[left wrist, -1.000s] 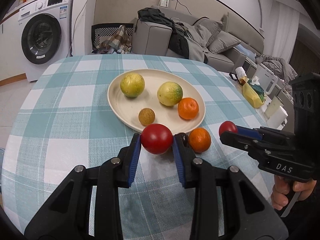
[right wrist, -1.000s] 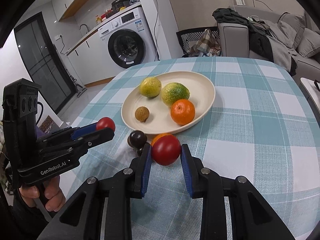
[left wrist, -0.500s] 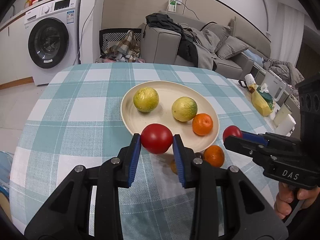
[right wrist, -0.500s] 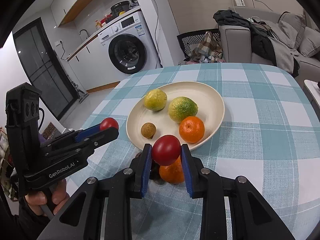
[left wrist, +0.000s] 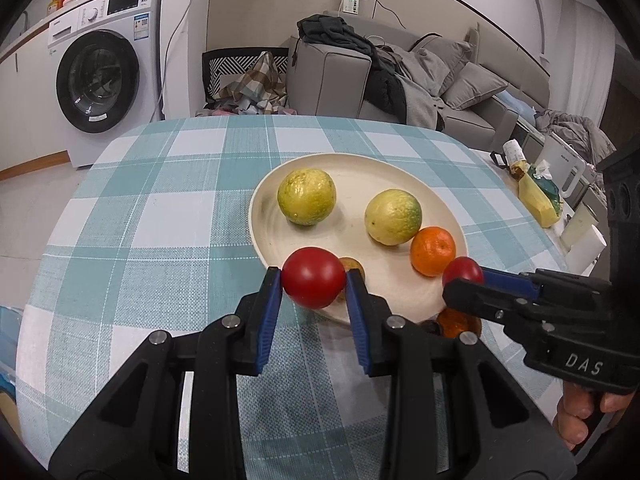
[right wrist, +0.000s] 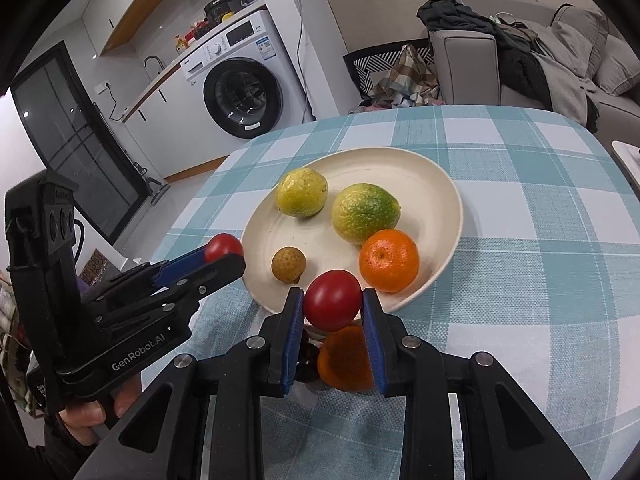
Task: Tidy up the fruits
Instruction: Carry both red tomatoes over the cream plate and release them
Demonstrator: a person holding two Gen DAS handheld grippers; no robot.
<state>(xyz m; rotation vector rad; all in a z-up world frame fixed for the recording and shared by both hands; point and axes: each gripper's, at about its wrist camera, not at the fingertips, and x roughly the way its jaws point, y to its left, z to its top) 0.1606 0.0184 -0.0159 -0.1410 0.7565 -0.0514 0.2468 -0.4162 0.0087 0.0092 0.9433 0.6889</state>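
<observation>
My left gripper [left wrist: 313, 284] is shut on a red tomato [left wrist: 313, 283] held over the near rim of the cream plate [left wrist: 360, 176]. The right gripper [right wrist: 332, 300] is shut on a second red tomato [right wrist: 333, 300] at the plate's [right wrist: 380, 168] near edge. On the plate lie two yellow-green citrus fruits [right wrist: 302, 192] [right wrist: 366, 212], a mandarin [right wrist: 389, 261] and a small brown longan [right wrist: 288, 264]. An orange [right wrist: 346, 356] and a dark round fruit [right wrist: 306, 356] sit on the cloth under the right gripper. Each view shows the other gripper [left wrist: 452, 284] [right wrist: 236, 256] alongside.
The round table has a teal checked cloth [left wrist: 160, 220]. A yellow packet [left wrist: 538, 196] and white cups [left wrist: 582, 240] stand beyond its right edge. A washing machine [left wrist: 100, 80] and a sofa with clothes [left wrist: 360, 76] are behind the table.
Both grippers have moved forward with their tomatoes, from over the cloth to over the plate's near rim. The loose orange and dark fruit now lie beneath the right gripper.
</observation>
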